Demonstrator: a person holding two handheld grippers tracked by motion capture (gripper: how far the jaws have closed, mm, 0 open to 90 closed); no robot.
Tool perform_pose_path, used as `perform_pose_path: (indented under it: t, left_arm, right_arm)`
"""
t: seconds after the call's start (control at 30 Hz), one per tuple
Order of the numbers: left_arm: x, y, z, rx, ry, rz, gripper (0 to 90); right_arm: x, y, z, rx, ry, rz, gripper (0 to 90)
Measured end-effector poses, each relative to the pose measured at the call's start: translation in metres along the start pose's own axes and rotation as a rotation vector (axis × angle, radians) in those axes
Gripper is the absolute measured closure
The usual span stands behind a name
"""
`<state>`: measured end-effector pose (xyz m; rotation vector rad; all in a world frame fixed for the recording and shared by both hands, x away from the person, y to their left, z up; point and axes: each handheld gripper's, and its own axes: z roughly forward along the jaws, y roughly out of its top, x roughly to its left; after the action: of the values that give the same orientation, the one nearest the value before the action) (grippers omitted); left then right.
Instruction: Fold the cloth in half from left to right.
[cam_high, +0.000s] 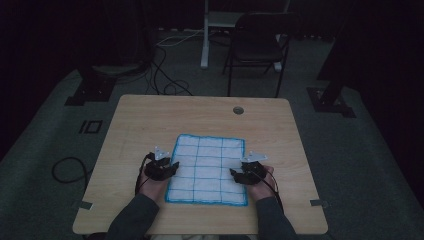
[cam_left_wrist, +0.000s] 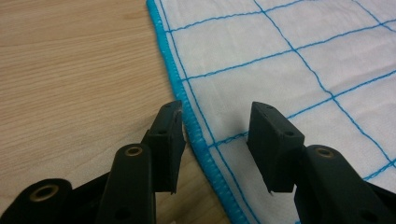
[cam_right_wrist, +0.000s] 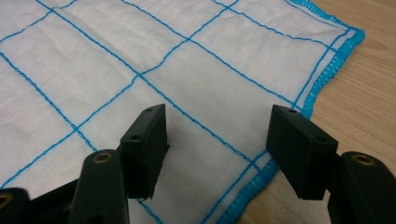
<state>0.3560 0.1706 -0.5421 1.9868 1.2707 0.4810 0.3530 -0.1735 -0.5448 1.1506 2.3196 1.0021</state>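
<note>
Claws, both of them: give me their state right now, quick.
Left claw: open, astride the cloth's blue edge, gripping nothing.
Right claw: open wide over the cloth near its edge, gripping nothing.

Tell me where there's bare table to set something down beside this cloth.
Free wood lies between the cloth's far edge and the table's far edge, around the small round hole. Bare strips also run outside each side hem. It is crowded at the near side hems, where the left tool and right tool sit.

Cloth (cam_left_wrist: 289, 56) cut off by frame edges in both gripper views; room beyond table too dark
</note>
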Motion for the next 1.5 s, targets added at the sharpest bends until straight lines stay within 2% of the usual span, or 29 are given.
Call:
perform_pose_path:
  t: [0.23, 0.33, 0.47, 0.57, 0.7, 0.83, 0.93, 1.07, 1.2, 1.3, 1.4, 1.5]
  left_arm:
    - [-0.007, -0.001, 0.000, 0.002, 0.005, 0.002, 54.7]
    - [-0.011, -0.002, 0.000, -0.009, -0.020, 0.008, 54.6]
    - [-0.019, -0.002, 0.003, -0.009, 0.000, 0.037, 55.3]
    - [-0.022, 0.000, 0.004, -0.007, 0.016, 0.035, 62.7]
    - [-0.019, 0.001, 0.004, -0.002, 0.016, 0.005, 77.1]
    - [-0.018, 0.001, 0.004, 0.000, 0.014, -0.003, 83.4]
    - [-0.015, 0.002, 0.004, 0.000, 0.020, -0.011, 84.6]
    - [-0.006, 0.001, 0.002, 0.002, 0.039, -0.039, 84.7]
    - [0.002, 0.000, 0.000, -0.002, 0.045, -0.062, 84.7]
    - [0.006, -0.001, -0.001, -0.006, 0.027, -0.093, 84.7]
    - [0.006, 0.000, -0.002, -0.018, 0.012, -0.094, 84.8]
    - [0.006, 0.000, -0.004, -0.037, -0.006, -0.092, 84.9]
  right_arm:
    - [0.000, 0.000, 0.000, -0.003, -0.002, 0.001, 38.1]
    - [0.000, -0.001, 0.000, -0.004, -0.002, 0.001, 38.1]
    - [0.001, -0.001, 0.000, -0.005, -0.004, 0.003, 38.1]
    - [0.001, -0.001, 0.000, -0.005, -0.004, 0.003, 38.1]
    - [0.000, -0.001, 0.000, -0.005, -0.002, 0.001, 38.1]
    - [0.001, 0.000, 0.000, -0.005, -0.005, -0.001, 38.0]
    - [-0.001, 0.000, -0.001, -0.009, 0.011, 0.019, 38.0]
    - [-0.004, -0.001, -0.003, -0.003, -0.014, 0.035, 38.4]
    - [-0.004, -0.001, -0.002, 0.001, -0.014, 0.040, 39.5]
    - [-0.003, 0.000, -0.002, -0.006, -0.017, 0.032, 39.6]
    - [-0.003, 0.000, -0.005, -0.023, -0.034, 0.036, 42.8]
    - [-0.005, 0.000, -0.005, -0.015, -0.064, 0.056, 44.9]
